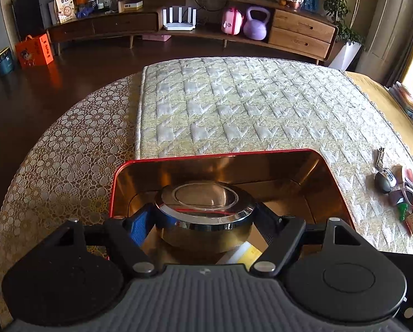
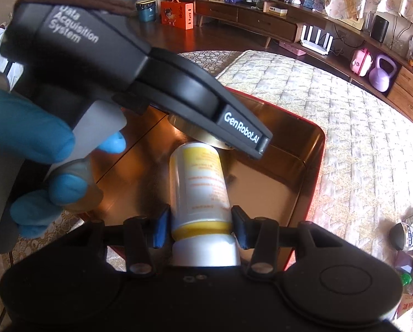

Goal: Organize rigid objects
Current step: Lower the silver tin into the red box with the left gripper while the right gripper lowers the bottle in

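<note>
A red tin box [image 1: 321, 163] with a shiny gold inside sits on the quilted cover; it also shows in the right wrist view [image 2: 314, 177]. My left gripper [image 1: 205, 221] is shut on a round chrome-and-gold container [image 1: 205, 207] and holds it over the box. My right gripper [image 2: 199, 225] is shut on a yellow and white spray can [image 2: 199, 185], which points into the box. The left gripper's body [image 2: 140, 69], held by a blue-gloved hand [image 2: 26, 130], crosses above the can and hides most of the round container [image 2: 206, 135].
A pile of small items lies right of the box: a dark oval object [image 1: 384, 181], white sunglasses [image 1: 411, 193] and packets [image 2: 408, 301]. The quilted cover [image 1: 234, 102] lies over a lace tablecloth [image 1: 68, 149]. A wooden sideboard [image 1: 300, 30] stands behind.
</note>
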The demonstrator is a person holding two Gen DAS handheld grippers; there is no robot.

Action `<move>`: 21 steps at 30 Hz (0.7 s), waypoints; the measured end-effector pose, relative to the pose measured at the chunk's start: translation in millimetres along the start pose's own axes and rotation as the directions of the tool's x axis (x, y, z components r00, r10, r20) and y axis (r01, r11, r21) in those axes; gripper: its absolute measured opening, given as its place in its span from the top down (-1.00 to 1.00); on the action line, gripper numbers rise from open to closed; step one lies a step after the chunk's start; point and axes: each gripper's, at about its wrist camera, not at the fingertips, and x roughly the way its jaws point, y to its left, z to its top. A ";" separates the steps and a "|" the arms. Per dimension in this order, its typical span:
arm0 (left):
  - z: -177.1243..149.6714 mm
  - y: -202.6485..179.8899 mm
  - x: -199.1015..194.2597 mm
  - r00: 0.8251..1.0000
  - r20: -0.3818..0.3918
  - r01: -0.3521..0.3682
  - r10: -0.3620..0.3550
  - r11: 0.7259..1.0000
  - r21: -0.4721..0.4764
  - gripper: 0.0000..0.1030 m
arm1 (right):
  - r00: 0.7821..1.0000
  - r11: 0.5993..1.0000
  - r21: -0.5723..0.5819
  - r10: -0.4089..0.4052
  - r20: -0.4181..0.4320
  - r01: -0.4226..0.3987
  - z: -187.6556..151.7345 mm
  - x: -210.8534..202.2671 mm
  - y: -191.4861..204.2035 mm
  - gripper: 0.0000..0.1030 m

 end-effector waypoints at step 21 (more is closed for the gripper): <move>-11.5 -6.6 -25.1 0.998 0.013 -0.062 0.062 0.998 0.012 -0.50 | 0.991 0.996 0.087 0.018 0.130 -0.029 -16.2 -57.5 -10.6 -0.32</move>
